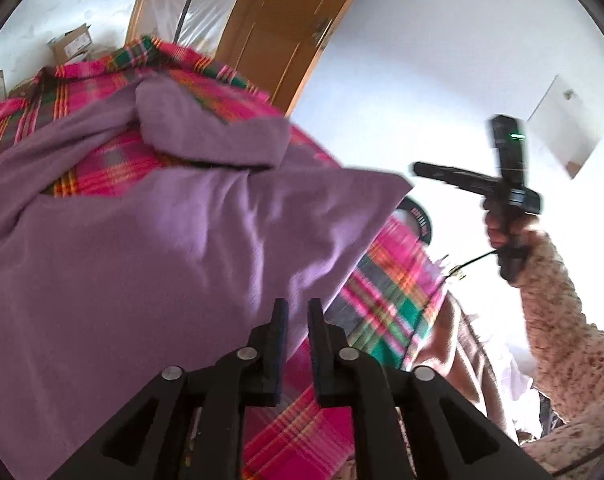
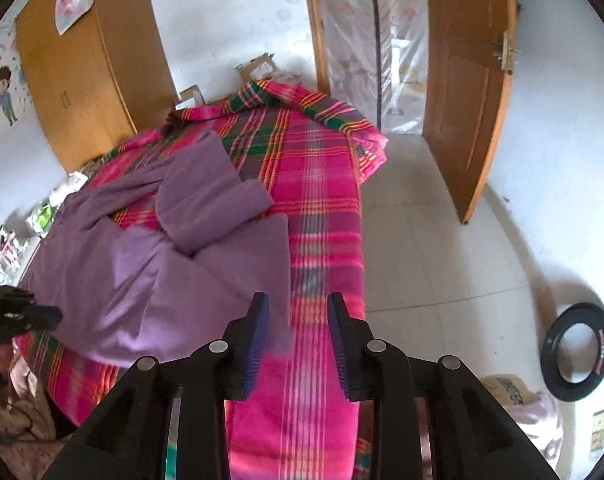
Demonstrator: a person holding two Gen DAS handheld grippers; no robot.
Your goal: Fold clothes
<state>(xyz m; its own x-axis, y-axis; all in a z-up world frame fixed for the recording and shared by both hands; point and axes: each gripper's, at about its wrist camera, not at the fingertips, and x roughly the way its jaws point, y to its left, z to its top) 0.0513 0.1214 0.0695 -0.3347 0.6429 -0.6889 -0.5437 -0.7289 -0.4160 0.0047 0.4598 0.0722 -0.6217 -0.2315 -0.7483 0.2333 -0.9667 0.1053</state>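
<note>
Your purple garment [image 2: 150, 264] lies crumpled on the plaid bedspread [image 2: 321, 208], a sleeve folded over its body. Your left claw [image 1: 298, 310] sits at the garment's near edge, jaws slightly parted, gripping nothing. Your right claw [image 2: 298, 312] hovers beside the garment, jaws apart, empty. Red lettering on the black ring [image 2: 577, 346] on the floor beyond the bed is unreadable.
</note>
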